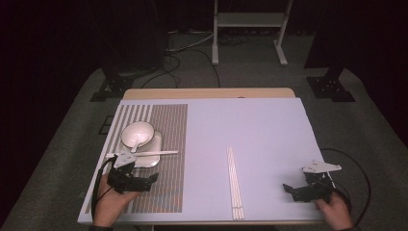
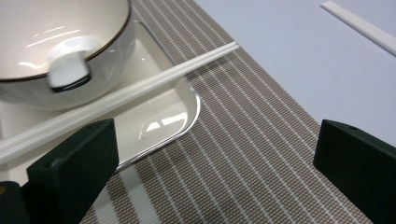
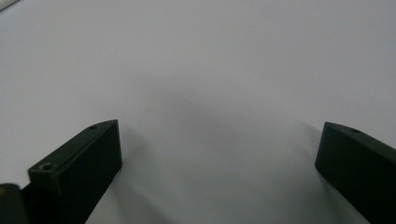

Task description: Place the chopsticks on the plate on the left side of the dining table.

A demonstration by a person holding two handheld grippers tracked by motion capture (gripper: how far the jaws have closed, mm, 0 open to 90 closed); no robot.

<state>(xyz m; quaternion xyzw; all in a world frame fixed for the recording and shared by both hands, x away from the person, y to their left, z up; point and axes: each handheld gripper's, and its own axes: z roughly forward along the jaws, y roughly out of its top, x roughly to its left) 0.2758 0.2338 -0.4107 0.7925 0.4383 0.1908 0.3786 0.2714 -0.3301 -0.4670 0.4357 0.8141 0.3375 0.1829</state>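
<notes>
Left claw (image 1: 153,178) spread, empty; pair of white plastic chopsticks (image 2: 140,86) on square white tray (image 2: 163,126) just ahead. Right claw (image 1: 287,188) spread over bare desk (image 1: 250,125).

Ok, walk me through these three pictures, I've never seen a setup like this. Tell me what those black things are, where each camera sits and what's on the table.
No robot here: a person holds a hand tool with two black jaws in each hand, the left gripper and the right gripper.

The high view looks down from above the person's side of the table. The other two pictures come from cameras riding on each gripper, looking out between its jaws.

On the striped placemat stands a white dish with a bowl on it, and a spoon in the bowl. One pair of chopsticks lies across the dish; another pair lies on the bare table.

Both grippers stand open and hold nothing.
</notes>
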